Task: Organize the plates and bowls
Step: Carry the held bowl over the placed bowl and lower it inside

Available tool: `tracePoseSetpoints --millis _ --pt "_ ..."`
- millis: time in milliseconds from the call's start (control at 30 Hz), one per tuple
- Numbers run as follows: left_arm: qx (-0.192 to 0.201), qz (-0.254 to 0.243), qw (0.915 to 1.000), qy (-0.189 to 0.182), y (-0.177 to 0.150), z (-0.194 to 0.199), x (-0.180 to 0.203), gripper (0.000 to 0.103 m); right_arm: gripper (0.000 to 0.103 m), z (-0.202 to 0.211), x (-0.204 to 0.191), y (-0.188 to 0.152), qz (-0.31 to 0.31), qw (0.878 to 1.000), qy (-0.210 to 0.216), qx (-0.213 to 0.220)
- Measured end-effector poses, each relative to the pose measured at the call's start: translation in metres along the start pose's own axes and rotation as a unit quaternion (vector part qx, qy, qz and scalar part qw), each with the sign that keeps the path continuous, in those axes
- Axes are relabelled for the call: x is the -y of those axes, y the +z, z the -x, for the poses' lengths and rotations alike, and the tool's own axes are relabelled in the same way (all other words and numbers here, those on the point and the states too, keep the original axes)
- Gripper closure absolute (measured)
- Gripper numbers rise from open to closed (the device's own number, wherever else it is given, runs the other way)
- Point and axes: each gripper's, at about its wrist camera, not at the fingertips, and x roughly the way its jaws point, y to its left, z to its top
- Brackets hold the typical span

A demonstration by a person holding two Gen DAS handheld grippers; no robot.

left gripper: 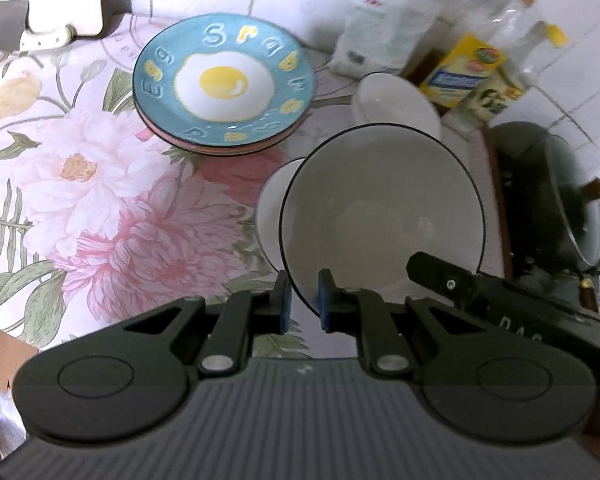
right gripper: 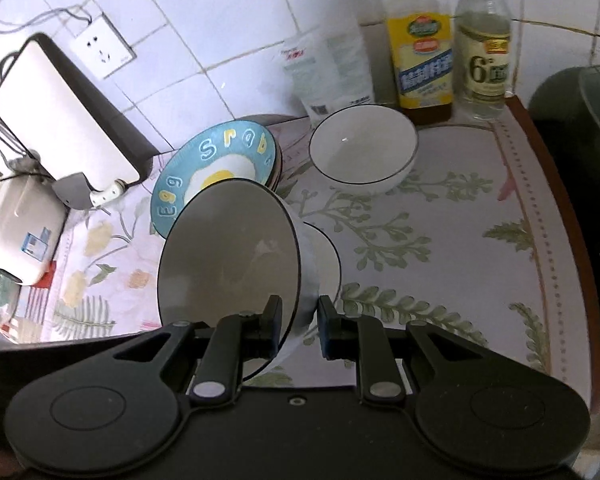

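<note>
Floral tablecloth, both grippers' fingers pinching one tilted white bowl's rim

The left gripper is pinching the near rim of a tilted white bowl, its jaws closed on the rim, one inside and one outside. The right gripper is gripping the same bowl's rim in the same way, its black body reaching in beside the left gripper.
</note>
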Motion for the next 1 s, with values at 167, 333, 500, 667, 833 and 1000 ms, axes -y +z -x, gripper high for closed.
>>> tracePoseSetpoints --millis 167,333,500,667,833,1000 --pt "-0.017 0.018 0.9997 -0.005 0.010 -0.022 -0.010 0.091 0.080 -0.023 0.007 0.007 -0.005 1.000 0.003 -0.015" --pt "-0.031 0.019 0.9993 0.006 0.015 -0.039 -0.007 0.091 0.080 -0.037 0.011 0.013 -0.007 1.000 -0.004 -0.026" --pt "-0.038 0.019 0.9990 0.017 0.021 -0.050 -0.008 0.091 0.079 -0.049 0.011 0.016 0.004 0.999 -0.008 -0.037" --pt "-0.046 0.022 0.9984 0.026 0.028 -0.056 -0.006 0.091 0.078 -0.059 0.015 0.024 0.001 0.999 -0.005 -0.048" --pt "-0.042 0.010 0.9982 0.042 0.030 -0.058 -0.001 0.091 0.078 -0.065 0.013 0.027 0.021 0.998 -0.009 -0.055" --pt "-0.044 0.010 0.9976 0.053 0.031 -0.058 0.002 0.091 0.077 -0.067 0.007 0.027 0.049 0.997 -0.018 -0.061"
